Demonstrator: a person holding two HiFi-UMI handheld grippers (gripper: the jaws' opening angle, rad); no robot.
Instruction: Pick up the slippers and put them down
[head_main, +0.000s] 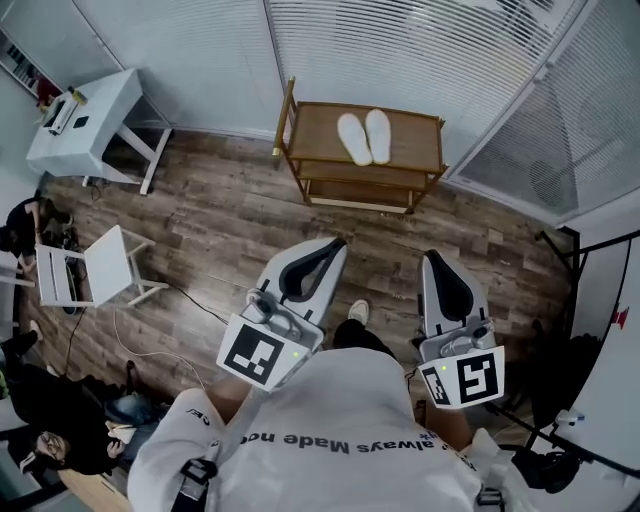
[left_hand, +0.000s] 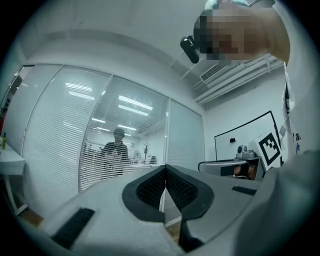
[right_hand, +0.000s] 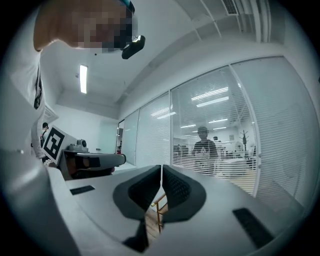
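Two white slippers (head_main: 364, 136) lie side by side on the top board of a low wooden rack (head_main: 400, 160) against the glass wall, seen in the head view. My left gripper (head_main: 337, 244) and right gripper (head_main: 429, 256) are held level over the wood floor, well short of the rack, both pointing toward it. Each is shut with nothing between its pads. In the left gripper view the left gripper (left_hand: 164, 170) has its jaws meeting at the tip. In the right gripper view the right gripper (right_hand: 161, 170) is likewise shut, and a corner of the rack (right_hand: 159, 204) shows below the jaws.
A white table (head_main: 90, 115) and a white chair (head_main: 105, 265) stand at the left, with a cable on the floor. A seated person (head_main: 45, 440) is at the lower left. A black stand (head_main: 560, 250) stands by the right wall. Behind the blinds stands a person (left_hand: 116, 150).
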